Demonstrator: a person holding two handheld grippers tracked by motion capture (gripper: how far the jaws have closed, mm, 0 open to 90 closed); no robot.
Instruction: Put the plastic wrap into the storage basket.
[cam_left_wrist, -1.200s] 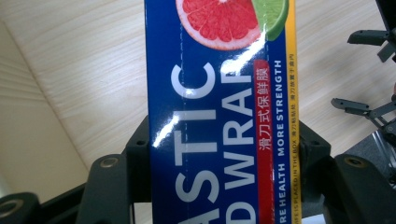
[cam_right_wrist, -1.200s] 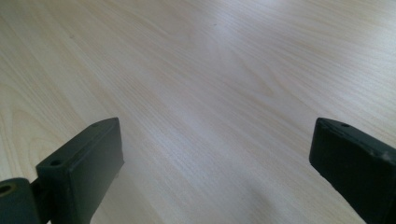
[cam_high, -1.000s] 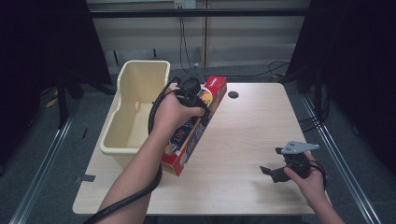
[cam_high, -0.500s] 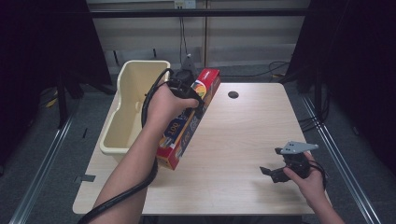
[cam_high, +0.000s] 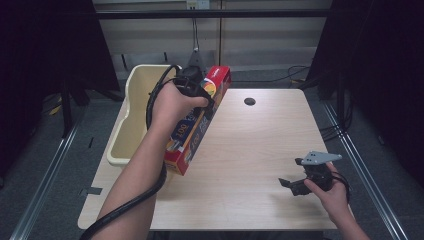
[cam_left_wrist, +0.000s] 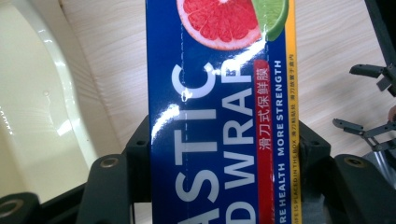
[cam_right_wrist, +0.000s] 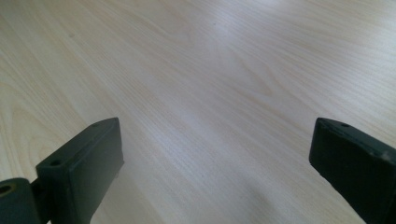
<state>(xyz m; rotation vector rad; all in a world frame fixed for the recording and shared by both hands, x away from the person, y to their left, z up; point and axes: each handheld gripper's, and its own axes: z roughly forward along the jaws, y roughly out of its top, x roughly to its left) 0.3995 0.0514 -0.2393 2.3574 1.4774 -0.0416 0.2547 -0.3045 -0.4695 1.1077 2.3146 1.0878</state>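
Note:
A long red and blue plastic wrap box (cam_high: 194, 131) is held tilted above the table's left side, its far end up by the bin. My left gripper (cam_high: 196, 86) is shut on it near that upper end. In the left gripper view the box (cam_left_wrist: 219, 116) fills the middle, and the left gripper (cam_left_wrist: 219, 158) clamps it with one black jaw on each side. My right gripper (cam_high: 292, 183) rests low over the table's front right corner, held by a hand. Its jaws stand wide apart over bare wood, so the right gripper (cam_right_wrist: 215, 154) is open with nothing between them.
A cream plastic bin (cam_high: 131, 95) stands along the left edge of the wooden table (cam_high: 260, 145), right beside the lifted box; its rim (cam_left_wrist: 70, 93) shows in the left gripper view. A dark round hole (cam_high: 249, 101) lies at the table's far middle. The right gripper (cam_left_wrist: 369, 128) shows far right there.
My left hand has lifted the box and carried it leftward, closer to the bin. The right hand and its gripper have stayed where they were.

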